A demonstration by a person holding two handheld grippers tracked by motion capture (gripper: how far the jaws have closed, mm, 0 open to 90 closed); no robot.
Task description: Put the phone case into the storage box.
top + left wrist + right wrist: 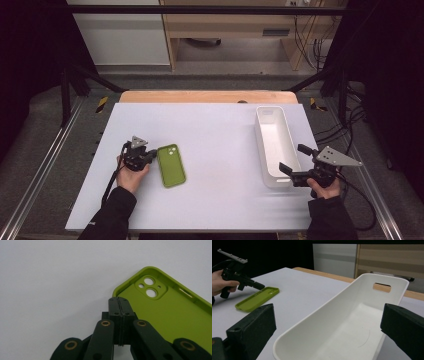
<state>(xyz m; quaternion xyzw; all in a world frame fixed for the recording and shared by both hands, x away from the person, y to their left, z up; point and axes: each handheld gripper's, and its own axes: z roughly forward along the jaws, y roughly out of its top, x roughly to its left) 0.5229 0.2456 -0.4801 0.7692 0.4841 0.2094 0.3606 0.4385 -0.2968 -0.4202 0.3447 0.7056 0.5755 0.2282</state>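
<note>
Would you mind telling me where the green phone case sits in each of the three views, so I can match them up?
High view: the green phone case lies left of centre on the table, just right of the left gripper.
Left gripper view: it fills the right side, camera cutout uppermost, beside the closed jaws.
Right gripper view: it lies at the far left, beyond the white tray.
Shared landmark: the left gripper at the case's cutout end.
</note>
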